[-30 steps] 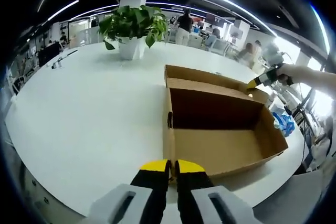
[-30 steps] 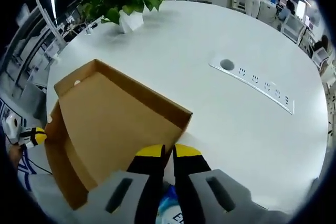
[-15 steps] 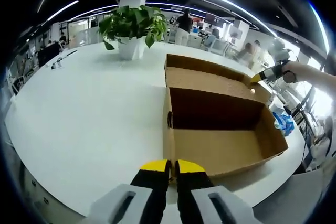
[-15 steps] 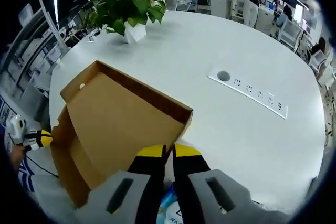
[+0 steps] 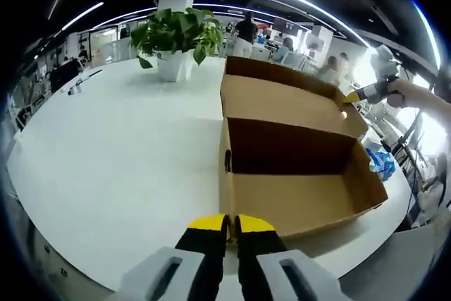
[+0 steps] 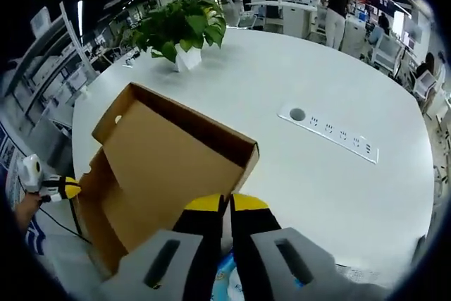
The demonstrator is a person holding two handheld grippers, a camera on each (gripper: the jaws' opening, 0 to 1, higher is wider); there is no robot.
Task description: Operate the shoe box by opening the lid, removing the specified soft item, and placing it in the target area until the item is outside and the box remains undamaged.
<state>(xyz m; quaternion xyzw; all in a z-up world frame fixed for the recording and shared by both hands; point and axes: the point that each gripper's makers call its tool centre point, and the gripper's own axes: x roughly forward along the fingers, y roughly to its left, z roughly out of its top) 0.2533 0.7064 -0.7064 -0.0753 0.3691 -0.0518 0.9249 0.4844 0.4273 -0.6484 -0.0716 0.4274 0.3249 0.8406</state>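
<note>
**Lid raised, soft item at right tool**

The right tool point(image 6: 227, 204), jaws pressed together on the lid point(image 6: 169, 156) edge, props the shoe box point(image 5: 296, 174) open. The left tool point(image 5: 230, 225), jaws together, steadies its near wall. A blue-white soft item point(image 6: 227, 283) lies beneath the right tool, outside the box on the desk point(image 5: 120, 153).

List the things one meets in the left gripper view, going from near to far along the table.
Left hand-held gripper → open shoe box → raised lid → potted plant → people and desks in the background.
</note>
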